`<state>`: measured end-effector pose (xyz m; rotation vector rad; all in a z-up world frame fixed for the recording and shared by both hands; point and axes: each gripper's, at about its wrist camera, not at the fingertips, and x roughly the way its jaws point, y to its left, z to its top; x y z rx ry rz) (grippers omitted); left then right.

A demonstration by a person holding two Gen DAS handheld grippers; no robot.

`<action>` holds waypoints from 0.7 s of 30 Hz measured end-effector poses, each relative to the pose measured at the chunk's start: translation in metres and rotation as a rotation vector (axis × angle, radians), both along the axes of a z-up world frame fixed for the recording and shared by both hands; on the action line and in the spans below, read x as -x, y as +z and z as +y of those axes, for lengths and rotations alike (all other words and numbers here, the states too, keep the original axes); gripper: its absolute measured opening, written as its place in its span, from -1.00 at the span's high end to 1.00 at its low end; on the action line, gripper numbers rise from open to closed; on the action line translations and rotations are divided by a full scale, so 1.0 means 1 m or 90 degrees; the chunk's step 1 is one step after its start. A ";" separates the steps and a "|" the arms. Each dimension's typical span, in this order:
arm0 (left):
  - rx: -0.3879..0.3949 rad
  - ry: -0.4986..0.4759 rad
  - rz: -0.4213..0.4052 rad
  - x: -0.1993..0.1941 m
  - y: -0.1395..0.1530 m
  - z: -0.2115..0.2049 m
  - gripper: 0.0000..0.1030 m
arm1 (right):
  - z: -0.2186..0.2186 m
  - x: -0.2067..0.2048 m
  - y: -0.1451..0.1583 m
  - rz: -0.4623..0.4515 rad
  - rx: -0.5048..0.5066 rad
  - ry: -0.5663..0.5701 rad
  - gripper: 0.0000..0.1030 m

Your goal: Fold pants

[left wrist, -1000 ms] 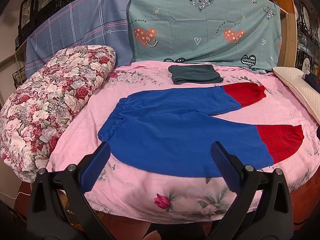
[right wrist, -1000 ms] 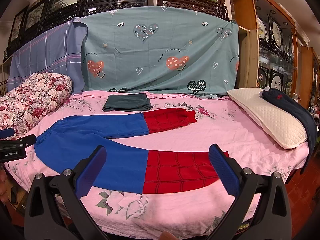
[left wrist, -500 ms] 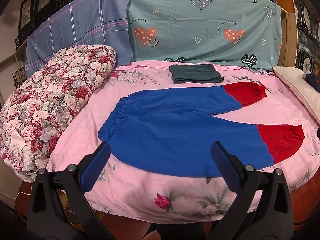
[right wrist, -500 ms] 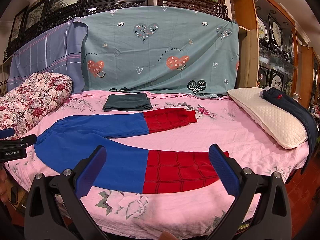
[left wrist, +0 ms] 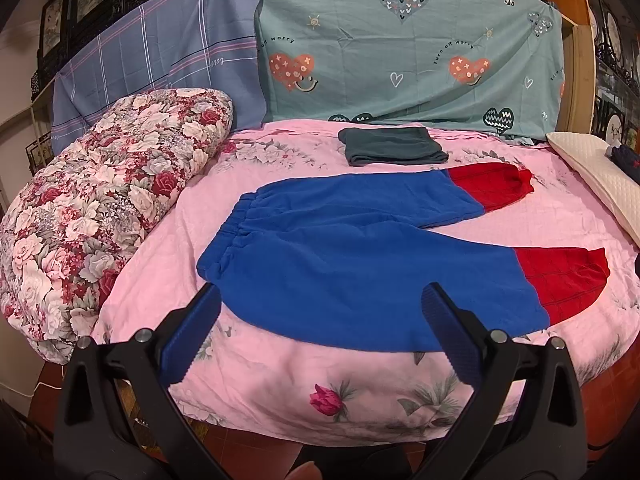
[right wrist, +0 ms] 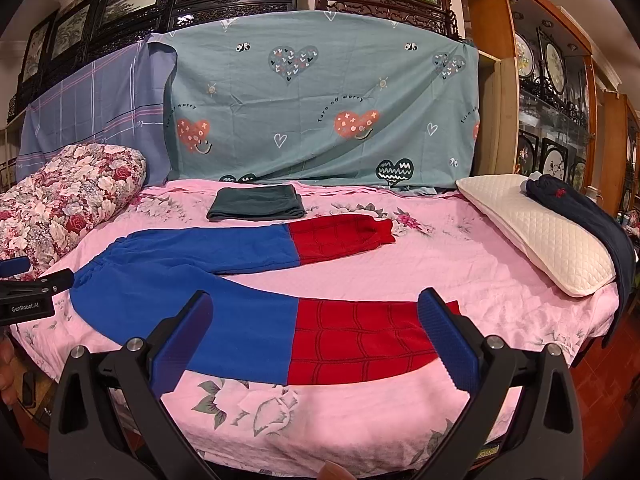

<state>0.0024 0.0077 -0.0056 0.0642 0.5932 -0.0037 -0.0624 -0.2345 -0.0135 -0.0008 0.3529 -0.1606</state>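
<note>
Blue pants with red lower legs (left wrist: pixel 360 256) lie spread flat on the pink floral bed, waistband to the left, legs splayed to the right. They also show in the right wrist view (right wrist: pixel 248 304). My left gripper (left wrist: pixel 320 300) is open and empty, held at the bed's front edge before the waist and near leg. My right gripper (right wrist: pixel 316 308) is open and empty, held before the near leg where blue meets red. The left gripper's body (right wrist: pixel 28 296) shows at the left edge of the right wrist view.
A folded dark green garment (left wrist: pixel 394 146) lies at the back of the bed. A floral quilt roll (left wrist: pixel 100 200) fills the left side. A cream pillow (right wrist: pixel 540 232) with dark clothing (right wrist: pixel 588 220) lies on the right. Draped sheets cover the headboard.
</note>
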 end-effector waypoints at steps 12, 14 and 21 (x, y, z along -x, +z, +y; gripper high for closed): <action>0.000 0.000 0.000 0.000 -0.001 0.001 -0.96 | 0.004 -0.001 -0.007 0.003 -0.001 0.002 -0.97; 0.000 0.000 0.000 0.000 0.000 0.000 -0.96 | 0.004 -0.001 -0.006 0.003 -0.001 0.002 -0.97; -0.001 0.000 0.000 0.001 -0.002 0.001 -0.96 | 0.004 -0.001 -0.008 0.004 -0.002 0.002 -0.97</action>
